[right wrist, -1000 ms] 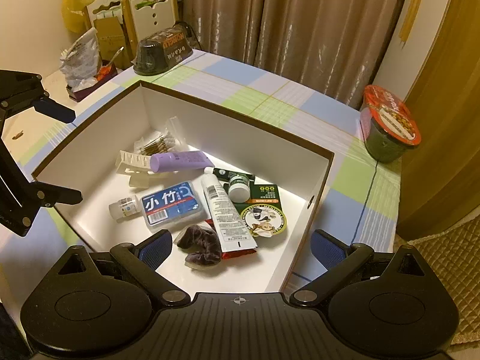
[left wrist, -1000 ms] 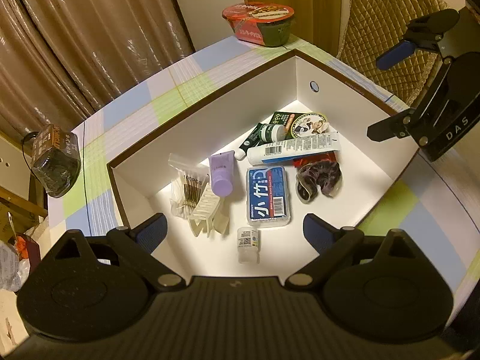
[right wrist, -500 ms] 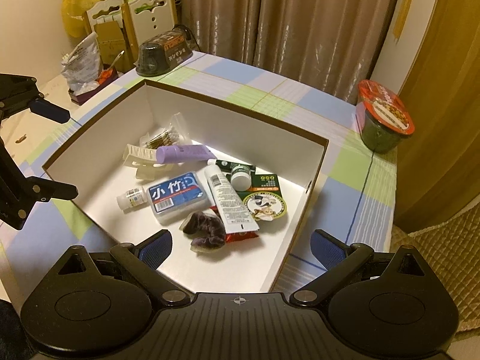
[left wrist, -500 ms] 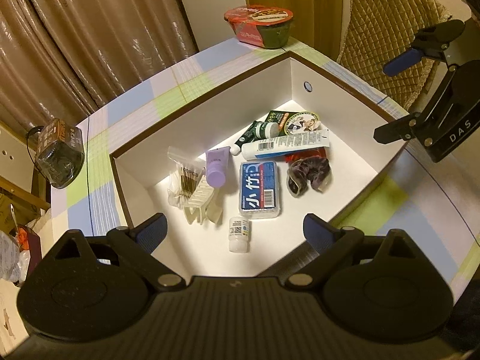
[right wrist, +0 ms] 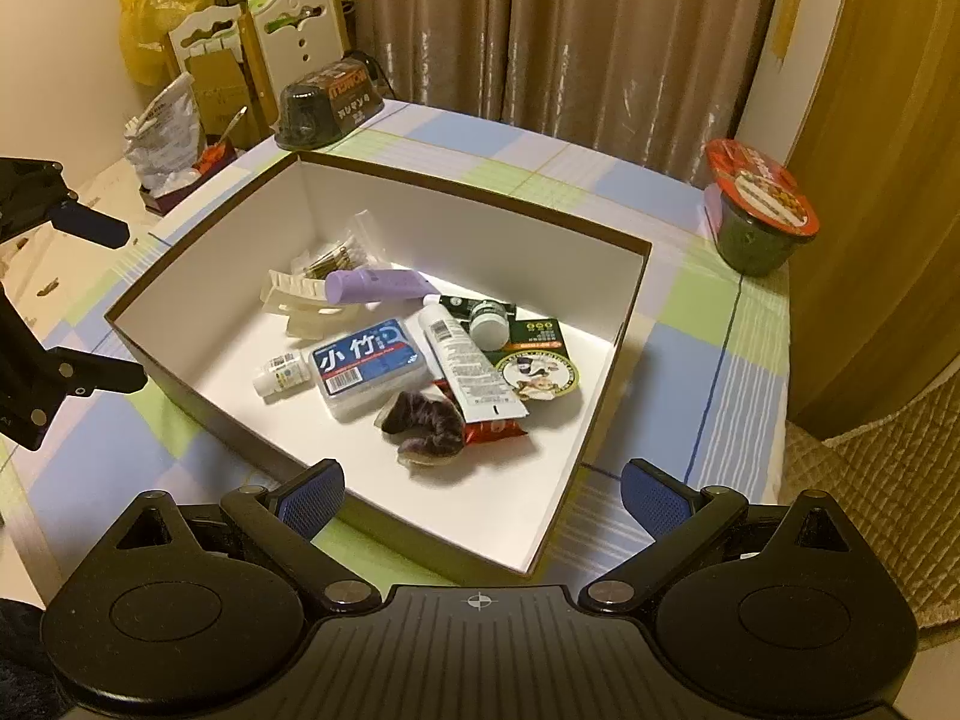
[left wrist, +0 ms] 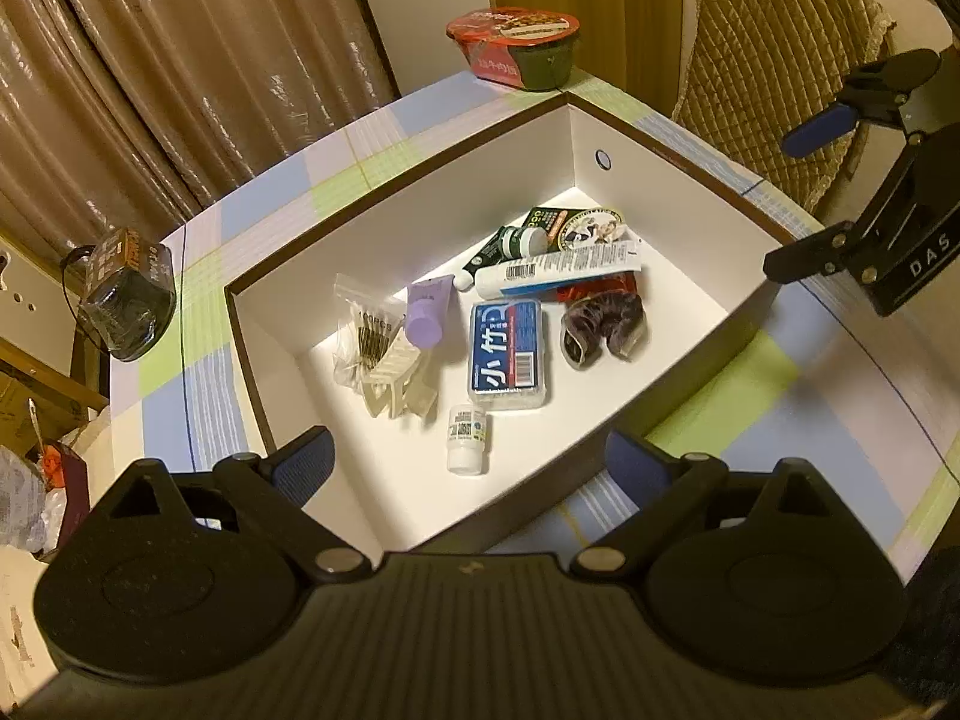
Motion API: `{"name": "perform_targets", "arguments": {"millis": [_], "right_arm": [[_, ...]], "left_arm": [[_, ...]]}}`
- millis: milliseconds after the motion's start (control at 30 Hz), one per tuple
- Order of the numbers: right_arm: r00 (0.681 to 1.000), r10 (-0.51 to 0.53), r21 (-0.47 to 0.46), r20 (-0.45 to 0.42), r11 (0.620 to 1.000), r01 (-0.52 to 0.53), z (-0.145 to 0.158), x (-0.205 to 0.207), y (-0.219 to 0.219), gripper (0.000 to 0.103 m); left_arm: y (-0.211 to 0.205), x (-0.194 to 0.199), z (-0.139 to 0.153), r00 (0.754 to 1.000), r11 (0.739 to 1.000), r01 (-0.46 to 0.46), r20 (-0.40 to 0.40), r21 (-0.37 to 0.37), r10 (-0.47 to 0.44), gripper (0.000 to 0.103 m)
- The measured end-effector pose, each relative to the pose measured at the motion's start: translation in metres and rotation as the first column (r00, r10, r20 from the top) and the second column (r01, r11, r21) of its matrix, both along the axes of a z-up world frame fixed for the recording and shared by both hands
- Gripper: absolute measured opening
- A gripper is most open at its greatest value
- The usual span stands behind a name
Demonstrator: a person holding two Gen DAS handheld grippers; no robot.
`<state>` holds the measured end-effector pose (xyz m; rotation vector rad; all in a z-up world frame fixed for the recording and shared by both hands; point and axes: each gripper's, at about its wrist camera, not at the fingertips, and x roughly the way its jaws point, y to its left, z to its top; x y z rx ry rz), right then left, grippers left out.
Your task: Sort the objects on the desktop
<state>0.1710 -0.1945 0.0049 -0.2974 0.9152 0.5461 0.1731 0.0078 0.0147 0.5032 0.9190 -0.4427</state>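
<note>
Both grippers have pulled back and up since the earlier frames, so the white box (left wrist: 708, 252) looks smaller and sits higher in each picture. Left gripper (left wrist: 468, 465) has wide jaws and holds nothing; it hangs over the box's near rim. Right gripper (right wrist: 480, 501) is wide too and empty, above the near corner. Inside the box, the small white bottle (left wrist: 466, 439) lies closest, just beside the blue case (left wrist: 509, 353). A purple tube (right wrist: 378, 286), a white tube (right wrist: 468, 369) and a dark scrunchie (right wrist: 423, 423) lie mid-box. Bare white floor stays open at the bottom of the box. The checked tablecloth (right wrist: 708, 384) is free at lower right.
</note>
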Motion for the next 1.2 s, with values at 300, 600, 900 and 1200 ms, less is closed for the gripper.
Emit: {"name": "perform_targets", "arguments": {"millis": [300,600,900,1200], "right_arm": [[1.0,-0.013,0.007,0.0,1.0,0.013,-0.001,-0.012,-0.006,0.101],[1.0,-0.006,0.012,0.007,1.0,0.006,0.0,-0.021,-0.005,0.101],[1.0,-0.008,0.024,0.0,1.0,0.008,-0.004,-0.029,-0.005,0.101],[1.0,-0.006,0.032,-0.003,0.999,0.006,-0.005,-0.037,-0.005,0.101]], "left_arm": [[0.004,-0.013,0.003,1.0,1.0,-0.016,0.009,-0.002,0.016,0.096],[0.006,-0.023,0.004,0.999,1.0,-0.03,0.012,-0.007,0.03,0.096],[0.008,-0.033,-0.001,0.999,0.999,-0.049,0.001,-0.011,0.049,0.096],[0.008,-0.044,0.0,0.998,0.998,-0.063,0.006,-0.011,0.064,0.096]]}}
